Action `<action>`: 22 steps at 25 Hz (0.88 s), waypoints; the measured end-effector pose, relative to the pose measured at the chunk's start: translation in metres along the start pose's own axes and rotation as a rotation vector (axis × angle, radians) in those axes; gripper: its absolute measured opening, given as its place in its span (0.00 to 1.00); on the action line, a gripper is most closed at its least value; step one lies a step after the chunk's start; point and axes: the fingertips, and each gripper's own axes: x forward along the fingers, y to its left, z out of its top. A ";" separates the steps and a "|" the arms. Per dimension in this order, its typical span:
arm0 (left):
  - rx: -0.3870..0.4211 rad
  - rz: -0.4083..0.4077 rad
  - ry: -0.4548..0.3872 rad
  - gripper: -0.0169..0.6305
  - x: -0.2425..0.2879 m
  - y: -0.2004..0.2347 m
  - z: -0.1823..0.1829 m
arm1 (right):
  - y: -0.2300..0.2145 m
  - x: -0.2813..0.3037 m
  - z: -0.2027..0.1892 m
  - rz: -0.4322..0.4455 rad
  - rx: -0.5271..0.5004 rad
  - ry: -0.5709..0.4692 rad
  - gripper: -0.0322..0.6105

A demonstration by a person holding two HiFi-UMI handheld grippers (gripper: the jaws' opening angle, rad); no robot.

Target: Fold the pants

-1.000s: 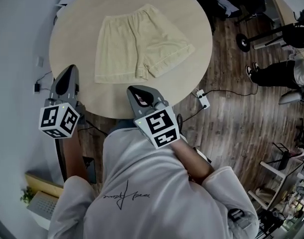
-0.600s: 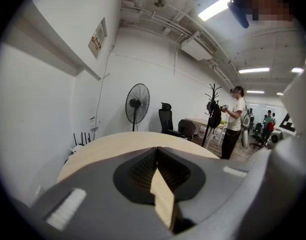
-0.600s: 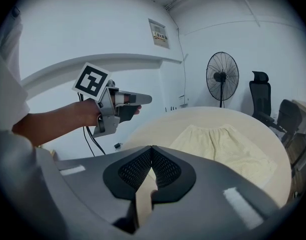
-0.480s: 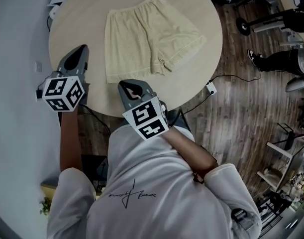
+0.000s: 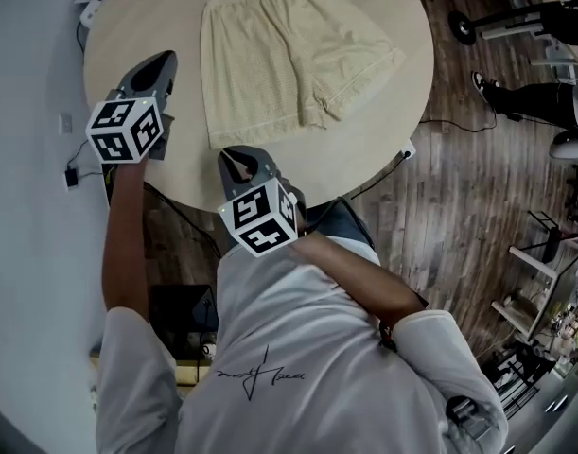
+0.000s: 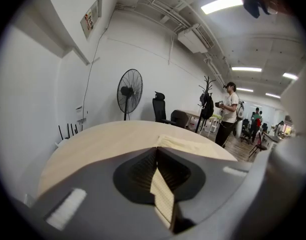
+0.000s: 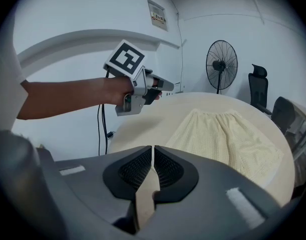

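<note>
Pale yellow shorts (image 5: 284, 55) lie spread flat on the round wooden table (image 5: 383, 140), waistband at the far side and leg hems toward me. My left gripper (image 5: 163, 61) is shut and empty over the table's left part, left of the shorts and apart from them. My right gripper (image 5: 234, 153) is shut and empty over the near table edge, just short of the left leg hem. In the right gripper view the shorts (image 7: 223, 134) lie ahead to the right, with the left gripper (image 7: 165, 87) beyond. In the left gripper view a strip of the shorts (image 6: 193, 145) shows past the shut jaws.
A standing fan (image 6: 128, 91), office chairs (image 6: 160, 109) and a standing person (image 6: 228, 114) are beyond the table. A cable and power strip (image 5: 408, 149) lie on the wood floor to the right. Another person's legs (image 5: 530, 116) show at the far right.
Both grippers have come forward and down from in front of the table to over its near part, closer to the shorts. Their jaws have stayed shut.
</note>
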 end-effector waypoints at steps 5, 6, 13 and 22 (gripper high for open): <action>0.014 0.026 0.038 0.11 0.021 0.016 -0.017 | 0.008 0.025 -0.013 -0.009 -0.001 0.016 0.04; 0.014 0.033 0.041 0.11 0.025 0.018 -0.019 | 0.009 0.031 -0.014 -0.007 0.002 0.021 0.05; 0.000 0.035 0.064 0.11 0.053 0.034 -0.032 | 0.016 0.072 -0.027 -0.026 0.002 0.063 0.10; -0.012 0.022 0.087 0.11 0.099 0.049 -0.038 | 0.005 0.103 -0.046 -0.074 0.057 0.107 0.13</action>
